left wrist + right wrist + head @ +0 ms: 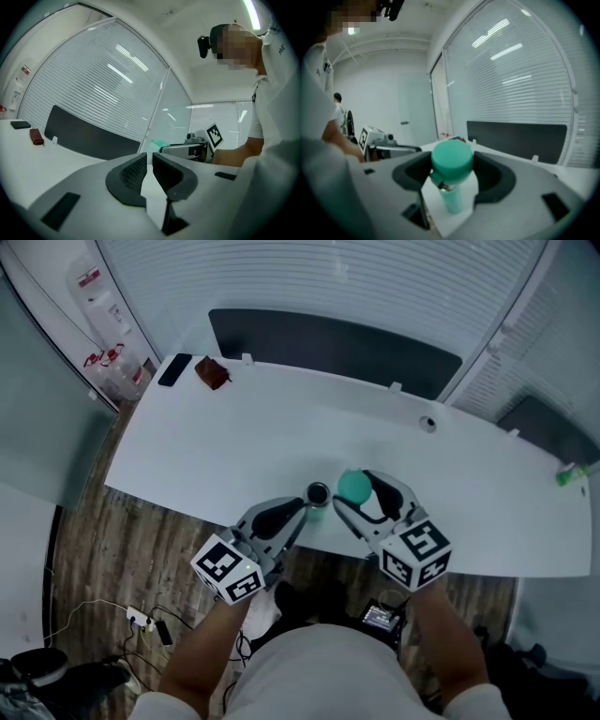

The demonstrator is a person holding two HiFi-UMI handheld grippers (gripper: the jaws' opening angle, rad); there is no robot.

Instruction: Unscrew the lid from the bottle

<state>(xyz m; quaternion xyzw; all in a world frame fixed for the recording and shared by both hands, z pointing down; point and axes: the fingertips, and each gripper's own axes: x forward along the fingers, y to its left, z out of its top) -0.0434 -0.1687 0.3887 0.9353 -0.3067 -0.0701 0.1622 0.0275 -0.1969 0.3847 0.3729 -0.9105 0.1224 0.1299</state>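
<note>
Over the white table [234,427] by blinds [328,277], right hand-held gripper [356,491] clamps teal lid [451,158]; left hand-held gripper [149,163] closed.

No words, brands or numbers can be read: the marker cube [228,568] on the left gripper [305,507] and the marker cube [417,554] on the right gripper [356,488] show only black-and-white square patterns, and the red-and-white wall labels [89,277] are too small to read.
</note>
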